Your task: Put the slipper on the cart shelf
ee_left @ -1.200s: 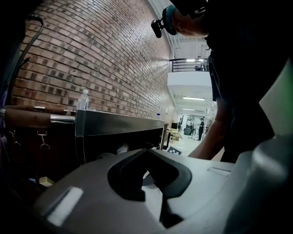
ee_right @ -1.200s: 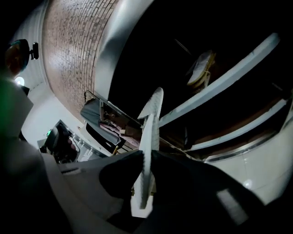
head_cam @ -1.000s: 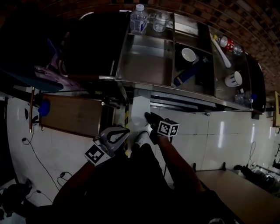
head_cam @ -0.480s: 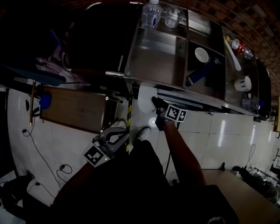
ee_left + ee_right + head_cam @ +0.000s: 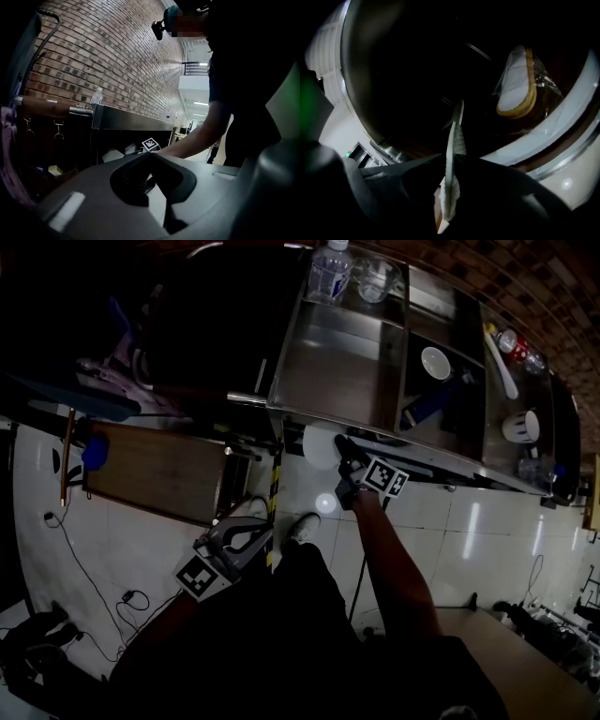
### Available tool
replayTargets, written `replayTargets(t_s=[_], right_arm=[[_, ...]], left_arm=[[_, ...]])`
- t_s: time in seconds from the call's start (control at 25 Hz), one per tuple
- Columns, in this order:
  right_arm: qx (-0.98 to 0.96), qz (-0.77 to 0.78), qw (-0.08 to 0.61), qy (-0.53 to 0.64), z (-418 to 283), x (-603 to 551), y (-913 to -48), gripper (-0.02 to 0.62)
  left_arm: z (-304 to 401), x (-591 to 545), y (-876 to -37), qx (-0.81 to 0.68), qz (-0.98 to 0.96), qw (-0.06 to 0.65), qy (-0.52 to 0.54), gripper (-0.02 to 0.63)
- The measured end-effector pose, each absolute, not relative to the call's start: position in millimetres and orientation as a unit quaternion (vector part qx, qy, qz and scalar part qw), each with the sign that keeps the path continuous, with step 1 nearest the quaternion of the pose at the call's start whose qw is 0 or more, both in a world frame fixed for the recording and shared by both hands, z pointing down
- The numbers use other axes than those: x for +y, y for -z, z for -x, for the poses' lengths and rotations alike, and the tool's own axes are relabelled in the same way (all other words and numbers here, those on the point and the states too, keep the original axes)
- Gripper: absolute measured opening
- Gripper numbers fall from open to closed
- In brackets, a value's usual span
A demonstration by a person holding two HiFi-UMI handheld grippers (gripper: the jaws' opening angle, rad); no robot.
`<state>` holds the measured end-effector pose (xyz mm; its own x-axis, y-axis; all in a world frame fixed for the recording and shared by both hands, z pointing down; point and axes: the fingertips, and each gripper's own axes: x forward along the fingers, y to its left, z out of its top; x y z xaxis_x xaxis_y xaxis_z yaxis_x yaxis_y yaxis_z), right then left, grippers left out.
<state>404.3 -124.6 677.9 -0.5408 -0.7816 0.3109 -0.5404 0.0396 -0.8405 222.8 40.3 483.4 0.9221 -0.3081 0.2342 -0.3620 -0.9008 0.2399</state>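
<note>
My right gripper (image 5: 345, 456) is shut on a white slipper (image 5: 317, 444), held at the front edge of the steel cart (image 5: 328, 416), just below its top. In the right gripper view the slipper (image 5: 453, 140) stands edge-on between the jaws of the right gripper (image 5: 449, 159) and points into the dark lower shelf. A second slipper (image 5: 515, 84), wrapped in clear plastic, lies on that shelf. My left gripper (image 5: 242, 542) hangs low by my legs, shut and holding nothing. In the left gripper view the cart (image 5: 131, 124) stands ahead.
The cart top holds a water bottle (image 5: 330, 273), a glass (image 5: 373, 279), a bowl (image 5: 434, 362), a mug (image 5: 520, 426) and a white spoon (image 5: 502, 367). A wooden board (image 5: 159, 472) lies on the floor at left, with cables near it. My shoes (image 5: 305, 526) stand by a yellow-black strip (image 5: 274, 493).
My right gripper has carried the slipper forward, up to the cart's front edge and under its top. The left gripper has stayed low near my legs.
</note>
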Motion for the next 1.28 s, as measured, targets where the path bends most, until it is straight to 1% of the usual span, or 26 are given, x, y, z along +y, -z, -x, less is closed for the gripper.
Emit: replayTargets(t_s=[0.24, 0.48, 0.64, 0.8, 1.08, 1.12, 1.2, 1.28], right_arm=[[0.712, 0.509, 0.133, 0.466, -414.5, -151.1, -681.1, 0.061], [0.726, 0.529, 0.123, 0.421, -416.7, -164.4, -681.8, 0.061], [0.736, 0.547, 0.098, 0.387, -417.6, -170.4, -682.0, 0.069], [0.738, 0.561, 0.074, 0.367, -418.3, -176.9, -684.5, 0.072], [0.742, 0.584, 0.011, 0.328, -421.3, -184.9, -688.6, 0.091], [0.746, 0.583, -0.003, 0.322, -419.4, -185.0, -688.6, 0.102], [0.748, 0.588, -0.031, 0.306, -417.6, -183.9, -687.7, 0.169], [0.740, 0.602, -0.048, 0.296, -422.7, -181.4, -688.9, 0.211]], left_arm=[[-218.8, 44.4, -488.4, -0.180, -0.966, 0.149, -0.106, 0.005], [-216.2, 48.3, -493.0, -0.187, -0.964, 0.153, -0.108, 0.005], [-212.5, 49.8, -495.5, -0.192, -0.961, 0.162, -0.113, 0.005], [-210.0, 53.2, -498.4, -0.192, -0.962, 0.157, -0.116, 0.005], [-209.4, 54.4, -501.2, -0.200, -0.959, 0.166, -0.116, 0.005], [-209.7, 53.8, -500.8, -0.200, -0.959, 0.163, -0.115, 0.005], [-210.2, 52.9, -499.9, -0.199, -0.961, 0.157, -0.113, 0.005], [-210.7, 52.0, -498.6, -0.200, -0.961, 0.157, -0.111, 0.005]])
